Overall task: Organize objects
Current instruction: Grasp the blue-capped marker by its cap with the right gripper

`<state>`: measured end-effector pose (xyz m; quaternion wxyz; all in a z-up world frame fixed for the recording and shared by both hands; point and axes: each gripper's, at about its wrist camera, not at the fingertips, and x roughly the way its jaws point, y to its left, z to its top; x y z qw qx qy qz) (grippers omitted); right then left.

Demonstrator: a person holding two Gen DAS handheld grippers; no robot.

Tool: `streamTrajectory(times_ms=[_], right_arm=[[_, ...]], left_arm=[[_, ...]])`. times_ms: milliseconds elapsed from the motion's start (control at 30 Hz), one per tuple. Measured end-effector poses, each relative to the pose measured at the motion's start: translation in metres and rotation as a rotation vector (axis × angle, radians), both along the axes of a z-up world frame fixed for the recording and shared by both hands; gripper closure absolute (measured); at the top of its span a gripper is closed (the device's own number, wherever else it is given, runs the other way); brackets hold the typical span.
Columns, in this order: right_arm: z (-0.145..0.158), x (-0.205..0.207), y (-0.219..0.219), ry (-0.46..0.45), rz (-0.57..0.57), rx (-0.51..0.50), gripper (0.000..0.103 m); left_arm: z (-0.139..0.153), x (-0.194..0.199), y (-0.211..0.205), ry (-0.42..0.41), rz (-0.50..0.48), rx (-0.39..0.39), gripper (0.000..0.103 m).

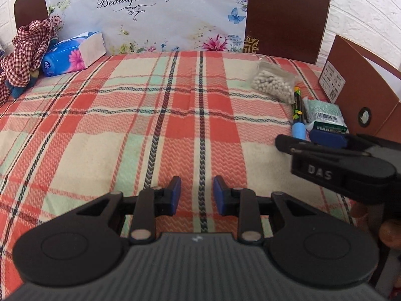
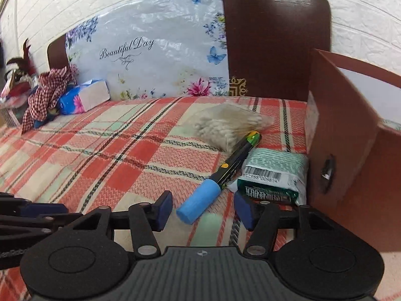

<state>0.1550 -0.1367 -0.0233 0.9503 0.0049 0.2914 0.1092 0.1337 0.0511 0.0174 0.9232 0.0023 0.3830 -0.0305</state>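
A black marker with a blue cap [image 2: 220, 176] lies on the plaid cloth, its cap end between the open fingers of my right gripper [image 2: 204, 209]. A green-and-white packet [image 2: 273, 173] lies just right of it, beside a brown cardboard box [image 2: 351, 135]. A clear bag of white cotton swabs [image 2: 225, 125] lies behind them. In the left wrist view my left gripper [image 1: 196, 194] is open and empty over the bare cloth, with the right gripper [image 1: 333, 155] to its right next to the marker [image 1: 298, 116], the packet [image 1: 325, 115] and the bag [image 1: 272, 81].
A blue tissue pack [image 1: 72, 55] and a red checked cloth bundle [image 1: 25, 50] lie at the far left. A floral "Beautiful Day" board [image 1: 150, 12] and a dark brown headboard [image 1: 288, 12] stand at the back. The brown box [image 1: 361, 95] walls the right side.
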Motion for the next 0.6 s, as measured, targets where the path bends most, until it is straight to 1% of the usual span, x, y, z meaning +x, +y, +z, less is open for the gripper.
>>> streamTrajectory(times_ms=[33,67,100,133,200,267,333,433,600], right_arm=[[-0.001,0.000,0.001,-0.002,0.005,-0.010,0.044],[-0.001,0.000,0.001,-0.002,0.001,-0.010,0.052],[0.000,0.000,-0.002,-0.004,0.003,-0.004,0.066],[0.000,-0.001,-0.005,-0.004,-0.003,0.000,0.068],[0.001,-0.004,-0.009,0.000,-0.012,0.013,0.079],[0.002,-0.010,-0.015,0.011,-0.009,0.033,0.086],[0.002,-0.024,-0.024,0.020,0.011,0.051,0.086],[0.002,-0.060,-0.034,0.033,0.025,0.064,0.086],[0.002,-0.138,-0.051,0.049,0.022,0.102,0.086]], left_arm=[[0.000,0.000,-0.001,-0.002,0.001,0.004,0.071],[0.000,-0.001,-0.002,-0.004,0.003,0.009,0.071],[-0.001,-0.002,-0.003,-0.005,0.005,0.014,0.071],[-0.001,-0.002,-0.004,-0.006,0.007,0.018,0.071],[0.000,-0.003,-0.004,-0.002,0.013,0.021,0.071],[0.000,-0.004,-0.004,0.002,0.018,0.024,0.071],[0.000,-0.005,-0.003,0.004,0.023,0.029,0.071],[0.000,-0.008,-0.005,0.004,0.028,0.046,0.071],[-0.002,-0.014,-0.012,-0.005,0.039,0.093,0.070]])
